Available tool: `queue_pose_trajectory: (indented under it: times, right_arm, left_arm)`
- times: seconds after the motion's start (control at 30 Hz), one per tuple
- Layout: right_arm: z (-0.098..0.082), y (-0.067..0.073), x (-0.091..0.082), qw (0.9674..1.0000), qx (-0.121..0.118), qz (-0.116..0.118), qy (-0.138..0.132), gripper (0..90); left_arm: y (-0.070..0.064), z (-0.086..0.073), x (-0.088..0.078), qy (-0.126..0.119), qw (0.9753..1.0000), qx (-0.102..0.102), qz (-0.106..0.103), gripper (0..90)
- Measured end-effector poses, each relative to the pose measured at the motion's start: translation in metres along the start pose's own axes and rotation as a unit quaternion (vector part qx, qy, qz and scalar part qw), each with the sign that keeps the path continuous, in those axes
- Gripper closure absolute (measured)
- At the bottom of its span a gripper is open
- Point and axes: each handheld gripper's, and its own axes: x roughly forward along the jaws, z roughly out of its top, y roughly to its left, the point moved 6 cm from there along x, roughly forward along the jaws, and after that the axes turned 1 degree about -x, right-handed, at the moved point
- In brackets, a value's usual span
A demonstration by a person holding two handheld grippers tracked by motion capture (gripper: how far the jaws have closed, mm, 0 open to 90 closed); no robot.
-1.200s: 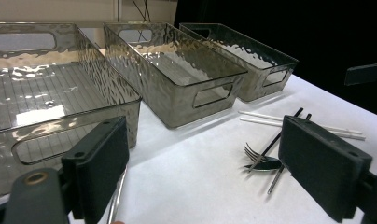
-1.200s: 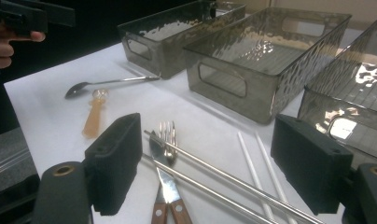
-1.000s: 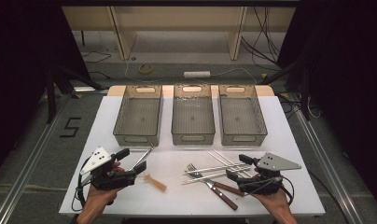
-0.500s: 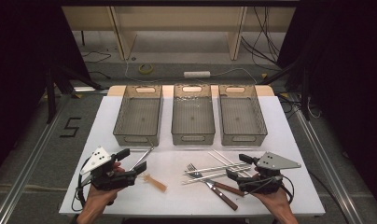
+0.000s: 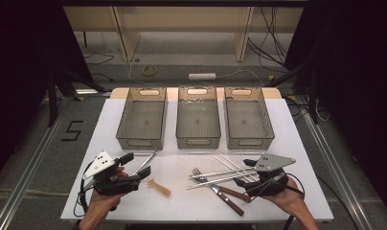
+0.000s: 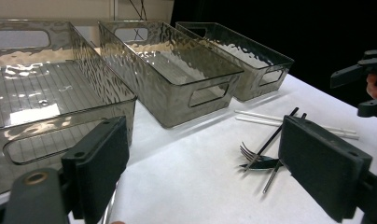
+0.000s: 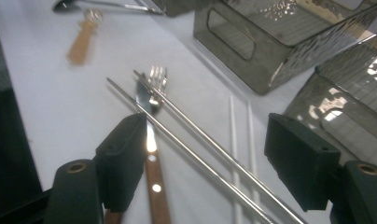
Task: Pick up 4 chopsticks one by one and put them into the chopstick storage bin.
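My right gripper hovers low over the cutlery heap at the table's front right. It is open, and its jaws have just been closing a little. A pair of metal chopsticks and a wooden-handled knife lie between and under the jaws, untouched by the pads. A fork and two white chopsticks lie beside them. My left gripper rests open at the front left with nothing between its jaws.
Three grey translucent bins stand side by side at the back of the white table. A small wooden-handled utensil and a metal spoon lie near the left gripper.
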Motion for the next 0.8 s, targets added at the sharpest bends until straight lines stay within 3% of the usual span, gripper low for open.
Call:
queue_pose_trajectory:
  times: [0.13, 0.17, 0.23, 0.33, 0.4, 0.43, 0.47, 0.8]
  right_arm:
    - [-0.001, -0.007, 0.005, 0.9978, -0.032, 0.012, 0.057, 34.2]
    - [-0.001, -0.007, 0.005, 0.9978, -0.032, 0.012, 0.057, 34.2]
    - [-0.002, -0.011, 0.009, 0.995, -0.046, 0.013, 0.088, 37.2]
    - [-0.003, -0.013, 0.013, 0.9933, -0.046, 0.022, 0.104, 40.3]
    - [-0.005, -0.015, 0.018, 0.9898, -0.06, 0.03, 0.126, 42.4]
    - [-0.007, -0.017, 0.023, 0.9863, -0.067, 0.036, 0.146, 44.2]
    - [-0.007, -0.017, 0.023, 0.9863, -0.067, 0.036, 0.146, 44.2]
    - [-0.017, -0.017, 0.05, 0.9704, -0.093, 0.053, 0.216, 53.2]
  left_arm:
    - [0.0, 0.0, 0.001, 0.001, 1.0, -0.001, 0.001, 16.0]
    - [0.0, 0.0, 0.0, 0.001, 1.0, 0.0, 0.001, 16.0]
    - [0.0, 0.0, 0.0, 0.001, 1.0, 0.0, 0.0, 16.1]
    - [-0.001, 0.0, 0.001, 0.002, 1.0, 0.002, -0.002, 16.1]
    - [-0.001, 0.0, 0.001, 0.002, 1.0, 0.002, -0.003, 16.1]
    - [-0.001, 0.0, 0.001, 0.002, 1.0, 0.002, -0.003, 16.1]
    - [-0.001, 0.0, 0.001, 0.002, 1.0, 0.001, -0.003, 16.1]
    - [-0.003, -0.001, 0.002, 0.007, 0.9999, 0.006, -0.006, 16.2]
